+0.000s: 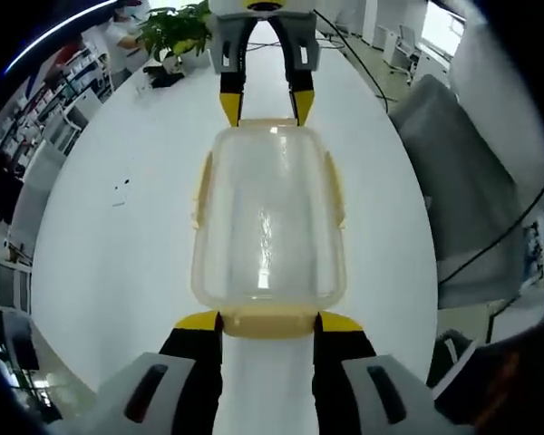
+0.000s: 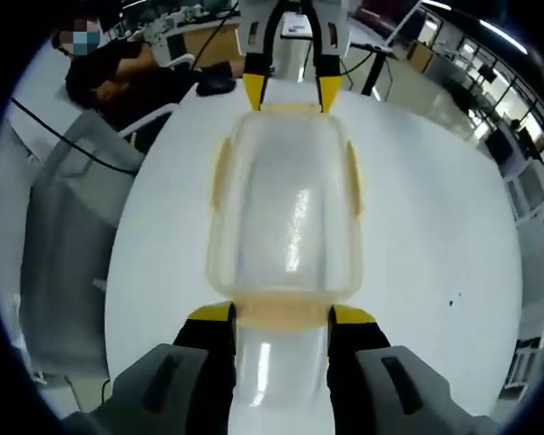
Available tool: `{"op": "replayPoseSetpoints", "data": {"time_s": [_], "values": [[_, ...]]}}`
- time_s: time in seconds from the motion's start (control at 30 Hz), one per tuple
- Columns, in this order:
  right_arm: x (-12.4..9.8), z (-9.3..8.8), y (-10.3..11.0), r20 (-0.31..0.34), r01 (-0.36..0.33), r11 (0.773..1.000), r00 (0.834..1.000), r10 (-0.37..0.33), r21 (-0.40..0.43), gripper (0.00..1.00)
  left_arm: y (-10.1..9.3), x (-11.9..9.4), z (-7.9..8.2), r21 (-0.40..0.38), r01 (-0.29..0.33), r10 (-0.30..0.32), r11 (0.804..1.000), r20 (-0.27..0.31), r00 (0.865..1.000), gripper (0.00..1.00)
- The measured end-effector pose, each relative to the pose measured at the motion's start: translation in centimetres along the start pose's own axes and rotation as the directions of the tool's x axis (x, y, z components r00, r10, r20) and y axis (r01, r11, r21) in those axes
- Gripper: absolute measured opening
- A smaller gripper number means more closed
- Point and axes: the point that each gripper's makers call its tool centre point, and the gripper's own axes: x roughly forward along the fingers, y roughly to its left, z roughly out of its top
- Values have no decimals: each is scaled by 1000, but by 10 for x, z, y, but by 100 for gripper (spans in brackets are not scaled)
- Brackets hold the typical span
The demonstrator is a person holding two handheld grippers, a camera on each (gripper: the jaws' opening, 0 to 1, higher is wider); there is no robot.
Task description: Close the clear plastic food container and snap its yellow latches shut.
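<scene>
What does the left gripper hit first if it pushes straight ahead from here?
The clear container: its yellow end latch already sits between the left gripper jaws. Beyond the container, the right gripper faces it at the far end.

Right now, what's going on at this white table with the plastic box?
A person holds two grippers at opposite short ends of a clear plastic food container on a white table. The left gripper brackets the near end's yellow latch; the right gripper does the same at the other end. The lid looks seated. Whether the side latches are snapped is unclear.
</scene>
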Motion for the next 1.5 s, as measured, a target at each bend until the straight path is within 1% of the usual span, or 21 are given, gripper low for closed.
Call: {"op": "replayPoseSetpoints", "data": {"time_s": [0.03,0.23,0.37,0.5,0.6,0.9,1.0,1.23,1.33,1.5], "values": [[-2,-3,0,1,0,1000,1000,0,0,35,0,0,2,1,-1,1,1000,0,1000,32],[-16,-24,6,7,13,1000,1000,-13,8,36,2,6,27,18,-19,19,1000,7,1000,32],[-19,-36,8,13,17,1000,1000,-17,23,36,0,10,40,30,-15,14,999,14,1000,32],[-26,-55,14,10,19,999,1000,-20,40,36,-1,17,56,45,-13,13,999,17,1000,32],[-31,-66,15,5,21,999,1000,-22,45,36,-2,23,68,50,-13,12,999,23,1000,32],[-42,-98,17,0,29,998,1000,-29,58,36,0,39,97,64,-14,12,998,43,999,32],[-43,-106,18,0,26,998,1000,-26,64,36,0,44,102,71,-11,8,997,42,999,32],[-47,-125,18,0,26,997,1000,-26,74,36,10,60,116,79,-4,-1,997,59,998,32],[-47,-135,16,-10,28,996,1000,-27,80,36,15,67,122,82,-4,-2,997,68,998,32],[-44,-146,14,-20,23,996,1000,-22,87,36,20,78,127,83,-2,-5,997,81,997,32]]}}
